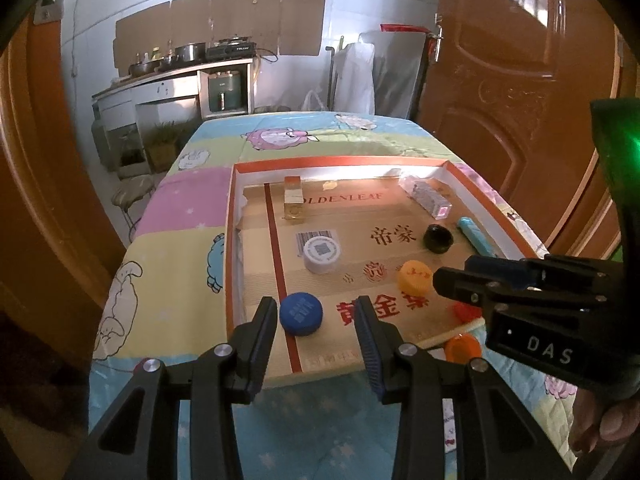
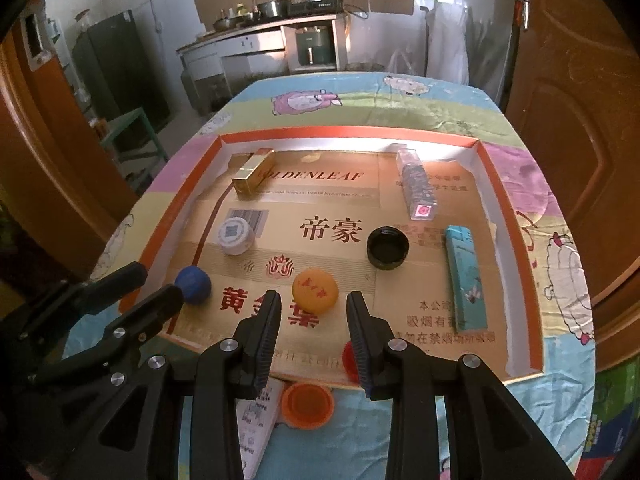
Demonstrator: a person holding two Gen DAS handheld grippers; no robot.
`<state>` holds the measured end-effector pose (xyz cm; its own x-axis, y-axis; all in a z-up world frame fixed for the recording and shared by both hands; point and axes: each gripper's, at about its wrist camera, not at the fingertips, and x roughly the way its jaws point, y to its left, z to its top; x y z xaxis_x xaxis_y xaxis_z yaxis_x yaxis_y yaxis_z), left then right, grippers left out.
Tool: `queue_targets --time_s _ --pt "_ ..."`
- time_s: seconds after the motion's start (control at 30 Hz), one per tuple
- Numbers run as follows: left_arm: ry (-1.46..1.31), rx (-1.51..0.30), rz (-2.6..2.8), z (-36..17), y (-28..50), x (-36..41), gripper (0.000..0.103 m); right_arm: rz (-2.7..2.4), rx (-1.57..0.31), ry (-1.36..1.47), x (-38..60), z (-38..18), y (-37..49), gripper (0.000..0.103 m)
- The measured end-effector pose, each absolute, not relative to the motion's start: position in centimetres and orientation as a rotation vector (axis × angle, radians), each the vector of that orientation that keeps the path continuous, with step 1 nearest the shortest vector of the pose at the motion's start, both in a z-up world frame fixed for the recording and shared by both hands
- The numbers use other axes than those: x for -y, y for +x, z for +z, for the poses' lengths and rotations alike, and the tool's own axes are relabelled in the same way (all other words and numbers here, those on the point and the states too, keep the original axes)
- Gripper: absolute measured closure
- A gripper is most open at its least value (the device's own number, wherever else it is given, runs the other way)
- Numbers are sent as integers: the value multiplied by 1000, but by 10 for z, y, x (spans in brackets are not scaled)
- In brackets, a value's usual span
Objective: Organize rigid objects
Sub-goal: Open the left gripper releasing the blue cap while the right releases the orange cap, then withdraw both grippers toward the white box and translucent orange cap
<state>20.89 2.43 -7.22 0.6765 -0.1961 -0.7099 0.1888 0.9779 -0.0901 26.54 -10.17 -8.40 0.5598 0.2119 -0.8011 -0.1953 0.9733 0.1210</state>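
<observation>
A shallow cardboard tray [image 1: 230,240] [image 2: 490,168] with an orange rim lies on the table. In it are a blue cap [image 1: 300,314] [image 2: 193,279], a white cap [image 1: 321,253] [image 2: 235,235], a yellow cap [image 1: 415,277] [image 2: 315,289], a black cap [image 1: 438,238] [image 2: 388,248], a gold box [image 1: 293,197] [image 2: 252,176], a clear box [image 1: 429,197] [image 2: 416,184], a blue lighter [image 1: 474,236] [image 2: 466,280] and a red cap [image 1: 466,312] [image 2: 349,360]. My left gripper [image 1: 316,312] is open and empty just before the blue cap. My right gripper [image 2: 314,308] is open and empty before the yellow cap.
An orange cap [image 2: 307,404] [image 1: 462,347] and a white printed box [image 2: 256,420] lie on the cloth before the tray's near edge. Wooden doors [image 1: 520,80] stand to the right, and a kitchen counter [image 1: 176,80] beyond the table.
</observation>
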Motion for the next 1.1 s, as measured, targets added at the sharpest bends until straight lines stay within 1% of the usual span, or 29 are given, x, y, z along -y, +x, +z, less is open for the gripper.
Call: queue_targets --time_s 0.63,1.1 --pt "-8 -765 -291 -59 166 -5 63 240 -886 69 129 -72 214 68" --pt "39 -810 -354 -80 147 34 63 218 -886 112 151 -80 196 68"
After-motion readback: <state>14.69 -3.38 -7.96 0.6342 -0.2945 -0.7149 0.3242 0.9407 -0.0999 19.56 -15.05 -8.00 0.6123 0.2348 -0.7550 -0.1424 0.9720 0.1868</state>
